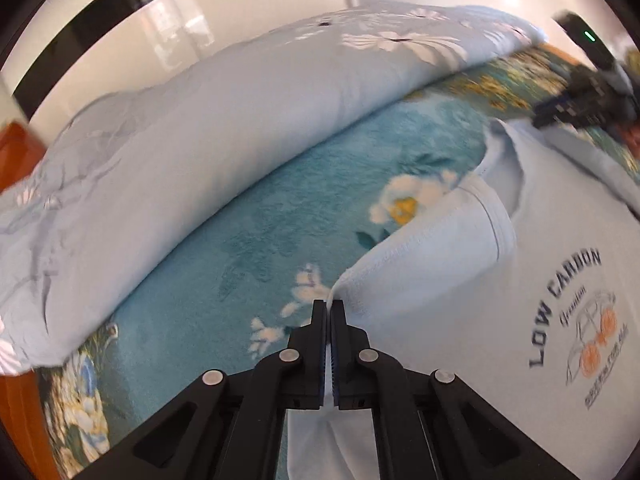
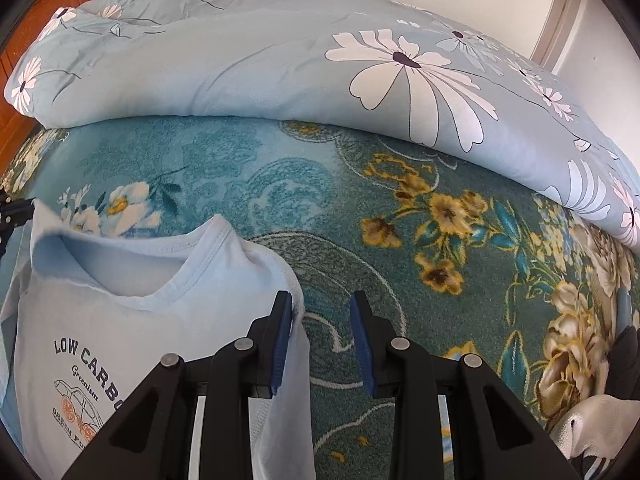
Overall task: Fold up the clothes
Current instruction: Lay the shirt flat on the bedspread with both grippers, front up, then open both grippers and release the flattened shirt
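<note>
My left hand-held gripper [image 1: 328, 307] is clenched on the edge of the pale blue T-shirt [image 1: 560, 240], pinching cloth at the shoulder side, and the fabric rises from the bed to my fingers. My right hand-held gripper [image 2: 320, 300] is released, jaws standing apart over the shirt's other shoulder edge, one finger [image 2: 282, 336] just beside or touching the cloth; nothing is caught between them.

The T-shirt [image 2: 80, 312] lies print side up on the teal flowered blanket [image 2: 280, 184] that covers the bed, its collar [image 2: 200, 256] toward the rolled light blue quilt [image 2: 240, 72], which sits well apart from the shirt. The "LOW CARBON" print [image 1: 568, 300] is fully showing.

I judge the folding barely begun: the shirt is spread out, one sleeve [image 1: 440, 240] looks lifted and curled inward, but no clean fold is laid down yet. The sides still need turning in, and then the body doubled over. Some dark and white cloth [image 2: 592, 420] waits at the right edge, perhaps more to fold
</note>
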A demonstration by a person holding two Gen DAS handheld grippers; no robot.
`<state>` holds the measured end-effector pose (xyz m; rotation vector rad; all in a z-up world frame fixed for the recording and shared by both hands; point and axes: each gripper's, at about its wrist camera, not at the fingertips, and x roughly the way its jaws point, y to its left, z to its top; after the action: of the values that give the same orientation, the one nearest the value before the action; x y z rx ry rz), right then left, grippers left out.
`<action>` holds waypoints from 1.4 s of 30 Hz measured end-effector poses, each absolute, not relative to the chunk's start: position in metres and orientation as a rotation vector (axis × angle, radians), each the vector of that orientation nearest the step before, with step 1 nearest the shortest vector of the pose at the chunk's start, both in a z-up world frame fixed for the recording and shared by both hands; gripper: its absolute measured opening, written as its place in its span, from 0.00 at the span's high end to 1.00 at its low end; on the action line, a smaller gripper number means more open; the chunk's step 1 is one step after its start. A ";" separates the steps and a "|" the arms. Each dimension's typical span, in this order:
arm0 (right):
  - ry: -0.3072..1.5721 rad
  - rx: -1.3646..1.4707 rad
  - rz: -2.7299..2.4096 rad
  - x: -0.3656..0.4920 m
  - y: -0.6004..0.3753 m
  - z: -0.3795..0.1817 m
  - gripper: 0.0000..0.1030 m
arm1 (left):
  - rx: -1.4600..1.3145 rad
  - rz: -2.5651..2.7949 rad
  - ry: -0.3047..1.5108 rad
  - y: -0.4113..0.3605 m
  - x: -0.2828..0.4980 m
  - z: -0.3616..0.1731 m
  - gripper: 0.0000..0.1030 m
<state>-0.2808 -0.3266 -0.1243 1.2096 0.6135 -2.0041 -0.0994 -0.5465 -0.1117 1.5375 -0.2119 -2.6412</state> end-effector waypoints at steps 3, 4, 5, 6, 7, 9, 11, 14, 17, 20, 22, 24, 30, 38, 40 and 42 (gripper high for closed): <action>0.578 1.230 -2.000 -0.286 -0.327 -0.131 0.70 | 1.584 -2.534 -0.054 -0.566 -0.120 -0.125 0.98; 0.571 1.237 -1.997 -0.287 -0.327 -0.133 0.70 | 1.617 -2.494 -0.065 -0.564 -0.125 -0.133 0.98; 0.572 1.244 -1.992 -0.288 -0.328 -0.135 0.70 | 1.645 -2.458 -0.080 -0.562 -0.130 -0.141 0.98; 0.573 1.253 -1.983 -0.289 -0.329 -0.138 0.70 | 1.667 -2.430 -0.099 -0.558 -0.133 -0.149 0.98; 0.571 1.260 -1.973 -0.289 -0.329 -0.140 0.70 | 1.683 -2.407 -0.117 -0.555 -0.136 -0.154 0.98; 0.571 1.261 -1.954 -0.288 -0.329 -0.143 0.72 | 1.681 -2.393 -0.132 -0.553 -0.138 -0.156 0.98; 0.555 1.252 -1.922 -0.286 -0.330 -0.144 0.92 | 1.665 -2.396 -0.118 -0.554 -0.136 -0.153 0.98; 0.587 1.221 -1.918 -0.283 -0.334 -0.140 0.97 | 1.626 -2.421 -0.142 -0.552 -0.130 -0.144 0.98; 0.577 1.191 -1.952 -0.289 -0.337 -0.131 0.97 | 1.582 -2.423 -0.144 -0.554 -0.128 -0.136 0.98; 0.561 1.158 -1.994 -0.293 -0.344 -0.127 0.97 | 1.547 -2.395 -0.135 -0.560 -0.130 -0.133 0.98; 0.563 1.154 -2.008 -0.298 -0.350 -0.129 0.97 | 1.550 -2.366 -0.140 -0.564 -0.135 -0.138 0.98; 0.563 1.156 -2.020 -0.303 -0.356 -0.132 0.97 | 1.556 -2.343 -0.152 -0.569 -0.140 -0.143 0.98; 0.581 1.144 -2.035 -0.309 -0.373 -0.138 0.97 | 1.570 -2.297 -0.150 -0.579 -0.146 -0.155 0.97; 0.587 1.157 -2.041 -0.303 -0.370 -0.136 0.97 | 1.583 -2.307 -0.169 -0.575 -0.144 -0.156 0.97; 0.582 1.140 -2.049 -0.297 -0.366 -0.127 0.97 | 1.586 -2.339 -0.152 -0.572 -0.140 -0.151 0.94; 0.578 1.123 -2.057 -0.292 -0.361 -0.117 0.89 | 1.589 -2.353 -0.143 -0.569 -0.135 -0.144 0.92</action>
<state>-0.2915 -0.3608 -0.1169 1.1233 0.5779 -2.0566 -0.1348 -0.5691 -0.1445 1.5895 -0.1429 -2.3533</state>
